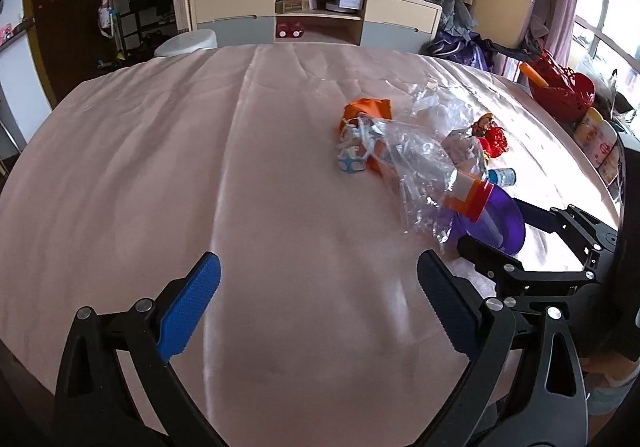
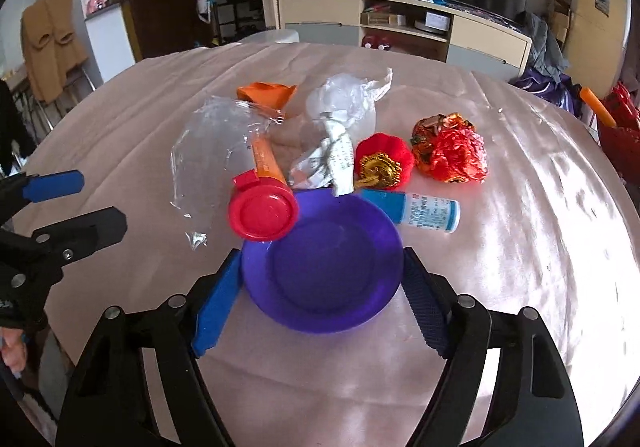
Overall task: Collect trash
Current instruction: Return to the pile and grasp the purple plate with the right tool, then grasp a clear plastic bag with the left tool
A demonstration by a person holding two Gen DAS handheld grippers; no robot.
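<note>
A purple plate (image 2: 320, 267) lies on the pink tablecloth (image 2: 500, 247). My right gripper (image 2: 320, 255) has a pad against each side of its rim, shut on it. Just beyond the plate lies trash: a crushed clear bottle (image 2: 216, 155) with a red cap (image 2: 262, 215), an orange bag (image 2: 266, 91), crumpled white wrapping (image 2: 340, 115), a red and gold ornament (image 2: 384, 163), crumpled red foil (image 2: 452, 151) and a small blue-and-white bottle (image 2: 424, 213). My left gripper (image 1: 320, 263) stands open over bare cloth, left of the pile (image 1: 400, 151).
A cream cabinet (image 1: 316, 13) with open shelves stands beyond the table's far edge. A red basket (image 1: 560, 87) and tins (image 1: 596, 135) sit off the right edge. A person's hand (image 2: 12, 351) shows at the left.
</note>
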